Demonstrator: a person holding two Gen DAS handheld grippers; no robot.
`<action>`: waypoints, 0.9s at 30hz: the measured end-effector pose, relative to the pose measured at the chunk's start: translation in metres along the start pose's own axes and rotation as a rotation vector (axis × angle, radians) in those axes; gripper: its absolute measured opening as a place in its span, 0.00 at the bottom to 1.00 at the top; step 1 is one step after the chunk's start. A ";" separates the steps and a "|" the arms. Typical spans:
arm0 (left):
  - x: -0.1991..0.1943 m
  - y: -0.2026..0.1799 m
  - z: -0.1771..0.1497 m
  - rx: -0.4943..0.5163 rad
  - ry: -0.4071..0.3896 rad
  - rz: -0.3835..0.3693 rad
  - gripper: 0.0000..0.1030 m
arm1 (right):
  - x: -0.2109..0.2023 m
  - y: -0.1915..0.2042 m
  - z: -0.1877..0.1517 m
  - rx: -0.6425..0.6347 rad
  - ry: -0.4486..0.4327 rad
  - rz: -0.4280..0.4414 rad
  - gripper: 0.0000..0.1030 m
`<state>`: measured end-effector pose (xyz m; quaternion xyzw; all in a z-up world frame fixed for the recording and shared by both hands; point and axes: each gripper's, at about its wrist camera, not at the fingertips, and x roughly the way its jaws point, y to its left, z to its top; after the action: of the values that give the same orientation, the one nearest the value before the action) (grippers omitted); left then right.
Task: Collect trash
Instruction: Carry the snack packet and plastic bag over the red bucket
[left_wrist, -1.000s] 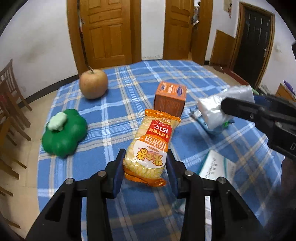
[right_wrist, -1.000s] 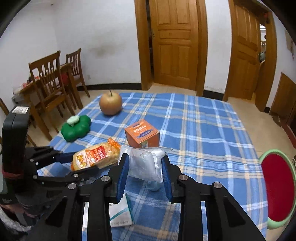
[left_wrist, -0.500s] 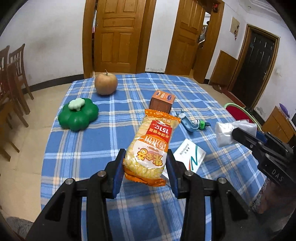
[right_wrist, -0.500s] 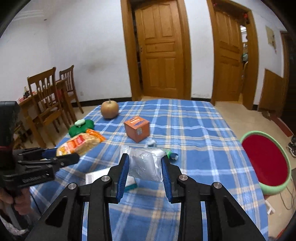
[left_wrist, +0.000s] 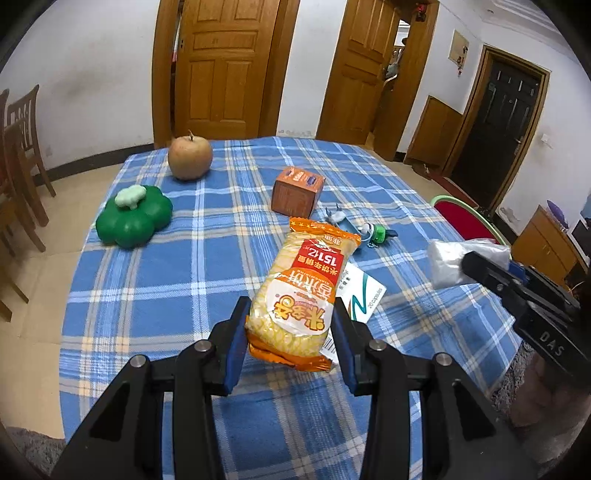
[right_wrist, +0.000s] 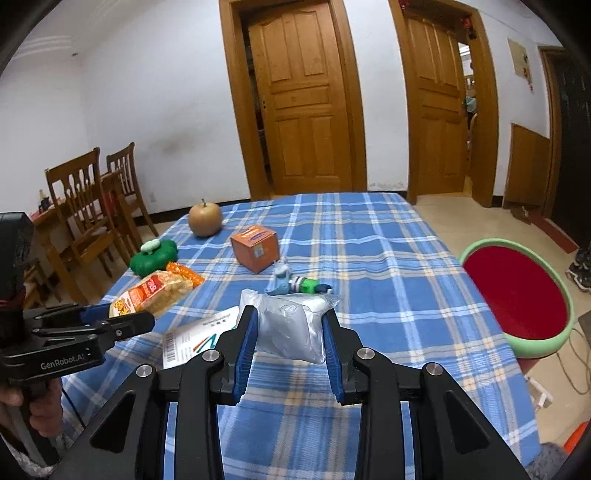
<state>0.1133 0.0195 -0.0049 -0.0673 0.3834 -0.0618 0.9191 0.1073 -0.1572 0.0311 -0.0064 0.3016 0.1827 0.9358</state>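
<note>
Left wrist view shows the left gripper (left_wrist: 291, 334) clamped on an orange-and-yellow snack packet (left_wrist: 304, 288) at its lower end; both blue pads press its sides, and the packet sticks up and away from the jaws toward frame centre, clear of the blue plaid tablecloth (left_wrist: 207, 258); right wrist view – right gripper (right_wrist: 290, 341) closed on a clear plastic bag (right_wrist: 290, 328), bag sitting between the pads with its top poking above them at frame centre.

Progress, as a judgement: two trash items are picked up and off the table, none dropped anywhere yet; a red basin with green rim (right_wrist: 517, 299) stands at right of the right wrist frame, off the table edge – likely the bin, cannot confirm.

Left on the cloth: white leaflet (right_wrist: 199, 338) lower left of centre, just beside the bag in frame; small blue-green toy bits (right_wrist: 295, 284) above the bag; orange box (right_wrist: 255, 247); green clover-shaped container (left_wrist: 133, 218) at mid left; apple (left_wrist: 190, 157) upper left; which of these count as trash I cannot tell.
</note>
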 end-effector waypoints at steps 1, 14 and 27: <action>0.001 -0.001 0.000 0.003 0.004 0.000 0.42 | -0.002 -0.001 -0.001 -0.001 -0.004 -0.007 0.33; 0.005 -0.025 0.009 0.038 -0.009 -0.045 0.42 | -0.030 -0.036 0.000 0.070 -0.066 -0.038 0.33; 0.019 -0.106 0.025 0.208 -0.020 -0.180 0.42 | -0.073 -0.080 -0.002 0.137 -0.121 -0.184 0.33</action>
<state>0.1380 -0.0862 0.0170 -0.0062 0.3584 -0.1826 0.9155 0.0786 -0.2566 0.0627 0.0412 0.2543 0.0749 0.9633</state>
